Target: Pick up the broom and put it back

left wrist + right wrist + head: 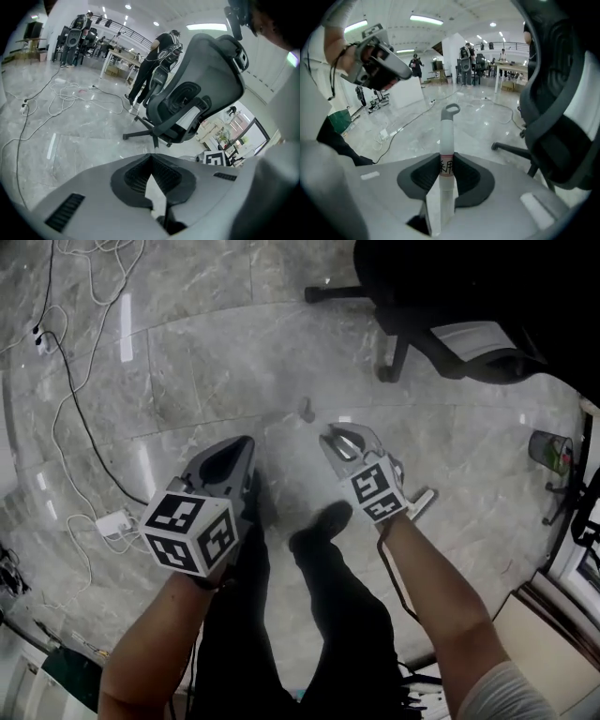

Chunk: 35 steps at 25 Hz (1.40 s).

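Note:
The broom shows only as its white handle [446, 154] with a red-edged label and a grey loop cap [450, 110]. My right gripper [446, 165] is shut on that handle, its dark pads pressing both sides just below the label. In the head view the right gripper [339, 442] points down at the floor and the cap [306, 409] pokes out beyond it. The broom's head is hidden. My left gripper [228, 458] hangs to the left, apart from the handle. Its jaw tips [151, 157] meet with nothing between them.
A black office chair [450, 324] stands close ahead on the right, filling much of both gripper views [187, 103]. Cables [75, 409] and a white power adapter [112, 521] lie on the marble floor to the left. People [159, 65] stand by tables far off.

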Motion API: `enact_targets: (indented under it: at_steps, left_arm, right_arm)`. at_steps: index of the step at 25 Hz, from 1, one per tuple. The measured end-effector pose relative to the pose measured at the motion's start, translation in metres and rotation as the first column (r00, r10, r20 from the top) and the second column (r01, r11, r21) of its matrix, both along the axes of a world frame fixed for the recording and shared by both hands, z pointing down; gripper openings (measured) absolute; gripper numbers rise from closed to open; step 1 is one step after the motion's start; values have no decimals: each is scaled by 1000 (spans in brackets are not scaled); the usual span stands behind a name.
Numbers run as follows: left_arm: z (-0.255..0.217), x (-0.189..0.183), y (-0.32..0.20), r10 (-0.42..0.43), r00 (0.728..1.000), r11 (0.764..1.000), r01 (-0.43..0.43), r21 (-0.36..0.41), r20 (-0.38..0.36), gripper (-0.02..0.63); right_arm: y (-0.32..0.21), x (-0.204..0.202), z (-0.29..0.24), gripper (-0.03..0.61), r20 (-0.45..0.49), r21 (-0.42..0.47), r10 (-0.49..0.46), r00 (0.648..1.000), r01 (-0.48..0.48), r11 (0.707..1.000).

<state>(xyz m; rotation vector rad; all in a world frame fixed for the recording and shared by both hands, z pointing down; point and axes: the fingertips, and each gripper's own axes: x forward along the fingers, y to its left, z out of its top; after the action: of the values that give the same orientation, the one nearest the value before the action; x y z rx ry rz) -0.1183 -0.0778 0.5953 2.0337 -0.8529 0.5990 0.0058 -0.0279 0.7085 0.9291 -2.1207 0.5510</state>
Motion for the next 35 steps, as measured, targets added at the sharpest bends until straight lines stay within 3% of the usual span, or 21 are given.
enact_targets:
  at_steps: [4,9,13,17,21,26,31,35]
  left_arm:
    - [-79,33,0,47,999,995,-47,89,4,6]
    - [-161,74,29,108,994,988,-107,113,-2,6]
    - [-222,101,41,158,987,977,-155,148,-7,6]
    - [-275,122,70,202,979,972,-197,127,-25,6]
    - [-322,145,107,275,961,956,-269,115,-41,6]
    - [-374,155,120,335,941,933,-326,153,-39,6]
    - [-408,148,127,358,933,919,-347,185,-32,6]
    - [-421,134,122,339,940,924,-327,197,-30,6]
  right_arm:
    - [19,35,-111,86,33,115,39,999,-43,992]
    - [64,77,-214,84,61,197,118,991,-128,972]
    - [78,110,-281,84,72,275,211,975,-223,935]
    - [99,147,-343,84,107,302,326,939,-343,889]
    - [118,184,-388,84,130,312,445,886,-463,830]
    - [123,216,-425,86,176,302,596,783,-619,725]
    - [114,239,-437,87,190,267,712,676,-733,625]
    - [90,254,-438,87,203,228,772,602,-796,560]
